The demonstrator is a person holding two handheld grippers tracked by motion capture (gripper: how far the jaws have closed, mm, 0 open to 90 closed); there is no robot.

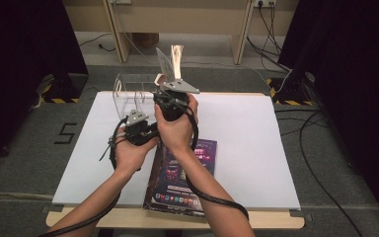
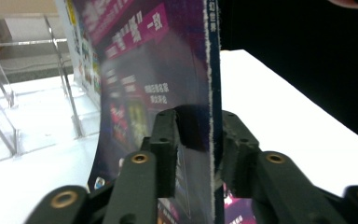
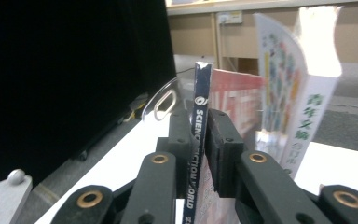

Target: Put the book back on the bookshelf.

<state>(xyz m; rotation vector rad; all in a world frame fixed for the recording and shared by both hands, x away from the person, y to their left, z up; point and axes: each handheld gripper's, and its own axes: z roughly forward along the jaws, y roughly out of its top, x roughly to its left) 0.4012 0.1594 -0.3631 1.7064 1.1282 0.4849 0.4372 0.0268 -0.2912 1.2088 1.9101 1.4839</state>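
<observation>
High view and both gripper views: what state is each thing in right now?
Science Fiction World magazine: upright, spine between fingers.
right gripper: shut on it.
left gripper: astride edge of purple magazine, grip unclear.
white magazine: standing, pages fanned.
acrylic rack: upright.
flat magazine: lying closed on table.

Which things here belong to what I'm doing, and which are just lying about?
Job: magazine between the jaws; clear rack; book standing in rack; second magazine on table, likely next.
Lying about: floor cables; taped 5 on floor.
</observation>
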